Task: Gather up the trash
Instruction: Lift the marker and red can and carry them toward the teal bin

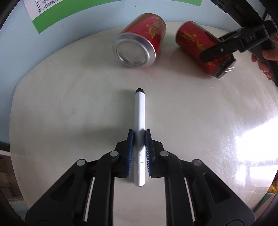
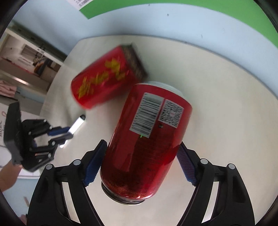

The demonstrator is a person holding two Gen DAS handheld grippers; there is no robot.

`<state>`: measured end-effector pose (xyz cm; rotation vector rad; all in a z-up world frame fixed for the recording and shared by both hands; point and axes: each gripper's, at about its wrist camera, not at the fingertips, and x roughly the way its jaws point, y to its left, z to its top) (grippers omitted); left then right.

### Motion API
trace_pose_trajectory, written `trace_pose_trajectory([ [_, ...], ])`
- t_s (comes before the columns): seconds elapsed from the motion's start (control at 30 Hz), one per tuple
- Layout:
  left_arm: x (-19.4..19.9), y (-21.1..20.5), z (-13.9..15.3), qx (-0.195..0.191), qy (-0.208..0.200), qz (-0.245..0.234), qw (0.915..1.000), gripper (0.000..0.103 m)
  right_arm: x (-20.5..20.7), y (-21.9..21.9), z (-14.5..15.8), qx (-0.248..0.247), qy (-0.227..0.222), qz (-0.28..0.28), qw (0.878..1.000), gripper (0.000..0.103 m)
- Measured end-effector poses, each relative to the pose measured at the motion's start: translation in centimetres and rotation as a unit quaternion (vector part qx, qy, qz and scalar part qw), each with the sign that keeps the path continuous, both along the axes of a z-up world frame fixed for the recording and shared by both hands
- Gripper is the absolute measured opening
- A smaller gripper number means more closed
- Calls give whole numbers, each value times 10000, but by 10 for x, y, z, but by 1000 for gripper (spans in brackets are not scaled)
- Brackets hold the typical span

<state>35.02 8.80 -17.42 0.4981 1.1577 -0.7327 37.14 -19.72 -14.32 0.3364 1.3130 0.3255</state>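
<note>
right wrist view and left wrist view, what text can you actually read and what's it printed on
"DAS": moulded on the right gripper arm.
"JIADUOBAO HERBAL TEA": partly legible along the bottom rim of the near can.
Yellow characters on the other can: blurred.
Barcode digits, wall poster: too small.

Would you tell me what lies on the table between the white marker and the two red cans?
Nothing: in the left wrist view, bare table separates the white marker from both red cans.

Two red cans [image 1: 139, 40] [image 1: 194, 43] and one white marker [image 1: 139, 114] on one table [image 1: 69, 104].
</note>
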Motion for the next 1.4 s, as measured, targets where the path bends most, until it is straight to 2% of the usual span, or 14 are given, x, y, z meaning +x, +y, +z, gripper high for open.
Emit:
trace_pose_trajectory([
  [0.23, -29, 6, 6, 132, -19, 60, 9999, 11, -62, -7, 19, 127, 88, 224, 9996, 75],
  [0.43, -50, 6, 33, 53, -144, 222, 9996, 11, -108, -6, 47, 172, -74, 483, 9987, 75],
  [0.5, -54, 9, 44, 60, -331, 299, 9990, 11, -121, -1, 55, 190, -153, 621, 9978, 75],
  [0.63, -90, 40, 61, 50, -478, 469, 9977, 11, -144, 17, 68, 253, -312, 1030, 9939, 75],
  [0.8, -141, 62, 81, 167, -688, 819, 9941, 12, -156, 47, 69, 313, -381, 1496, 9875, 75],
  [0.93, -174, 94, 90, 227, -791, 1317, 9879, 12, -158, 83, 72, 324, -394, 2100, 9764, 75],
  [1.17, -249, 179, 91, 313, -780, 2320, 9691, 12, -161, 171, 84, 332, -429, 3094, 9494, 75],
  [1.23, -249, 200, 90, 292, -765, 2527, 9641, 12, -161, 209, 86, 308, -415, 3417, 9384, 75],
  [1.4, -276, 280, 80, 284, -687, 3150, 9462, 12, -165, 293, 93, 387, -464, 3919, 9180, 75],
])
